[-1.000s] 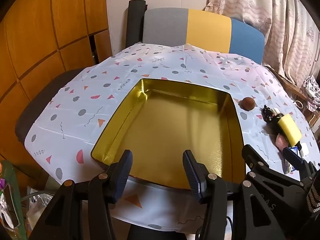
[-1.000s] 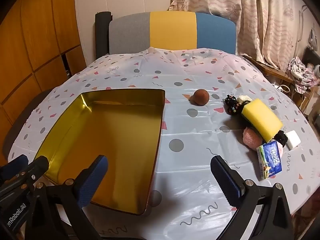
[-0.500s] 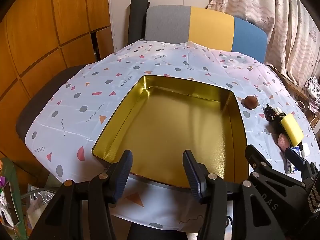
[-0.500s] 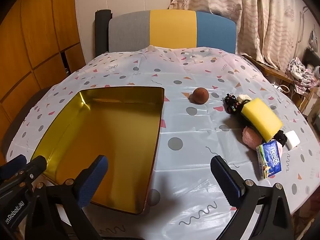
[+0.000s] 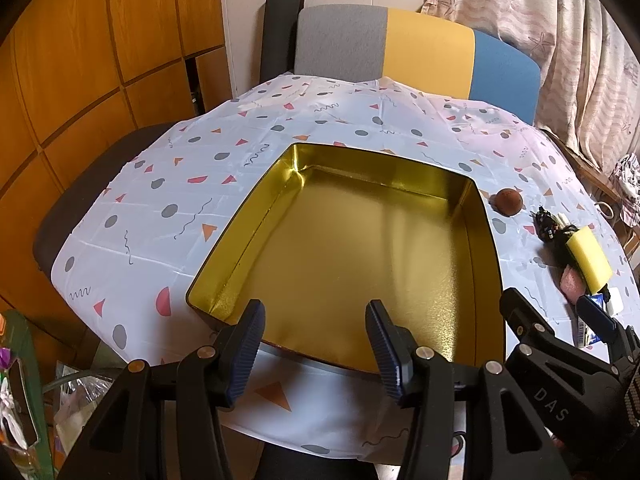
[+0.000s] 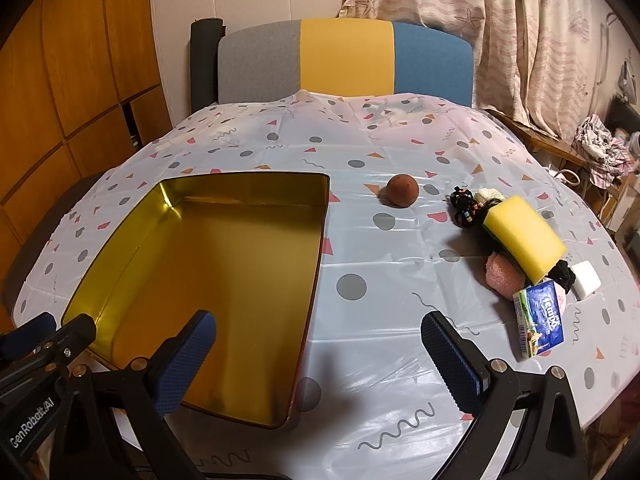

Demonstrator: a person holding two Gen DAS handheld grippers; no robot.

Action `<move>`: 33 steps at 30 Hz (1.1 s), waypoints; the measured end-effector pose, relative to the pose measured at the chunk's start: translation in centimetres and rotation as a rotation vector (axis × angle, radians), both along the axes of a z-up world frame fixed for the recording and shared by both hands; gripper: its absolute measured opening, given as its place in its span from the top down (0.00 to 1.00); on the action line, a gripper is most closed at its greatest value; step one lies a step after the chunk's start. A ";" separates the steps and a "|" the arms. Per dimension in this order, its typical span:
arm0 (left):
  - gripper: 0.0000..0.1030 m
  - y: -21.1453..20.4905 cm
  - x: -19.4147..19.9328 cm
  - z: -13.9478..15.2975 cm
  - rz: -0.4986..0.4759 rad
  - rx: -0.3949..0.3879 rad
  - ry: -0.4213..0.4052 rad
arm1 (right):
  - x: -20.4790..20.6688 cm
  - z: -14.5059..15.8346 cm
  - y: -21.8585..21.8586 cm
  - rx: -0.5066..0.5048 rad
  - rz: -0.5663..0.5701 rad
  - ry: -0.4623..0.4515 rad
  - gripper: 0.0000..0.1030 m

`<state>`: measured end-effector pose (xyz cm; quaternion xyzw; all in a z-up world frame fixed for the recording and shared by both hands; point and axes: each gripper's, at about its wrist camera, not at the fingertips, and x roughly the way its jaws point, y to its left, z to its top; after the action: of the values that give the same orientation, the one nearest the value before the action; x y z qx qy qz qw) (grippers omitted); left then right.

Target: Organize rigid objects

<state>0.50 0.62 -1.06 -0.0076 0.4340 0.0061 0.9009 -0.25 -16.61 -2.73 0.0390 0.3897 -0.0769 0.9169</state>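
I am holding the left tool and right tool spread apart, gripping nothing, over the near edge of the gold tin; the brown ball and yellow sponge are lying on the surface to its right.

Shiny gold metal tin, glossy crinkled plastic tablecloth, porous matt yellow foam sponge, ribbed rubbery gripper pads, wood-panel wall.

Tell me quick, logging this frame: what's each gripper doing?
Left gripper: open, holding nothing.
Right gripper: open, holding nothing.
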 end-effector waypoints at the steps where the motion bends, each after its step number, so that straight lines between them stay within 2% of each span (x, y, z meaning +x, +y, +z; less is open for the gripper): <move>1: 0.49 0.0 0.0 0.0 0.000 -0.001 0.000 | 0.0 0.0 0.0 0.001 0.001 0.001 0.00; 33: 0.49 0.4 0.0 -0.2 0.009 -0.004 0.010 | 0.3 0.0 0.3 0.003 0.008 0.003 0.00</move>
<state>0.46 0.98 -1.23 -0.0111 0.4387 0.0092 0.8985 0.03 -16.28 -2.75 0.0386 0.3915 -0.0729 0.9165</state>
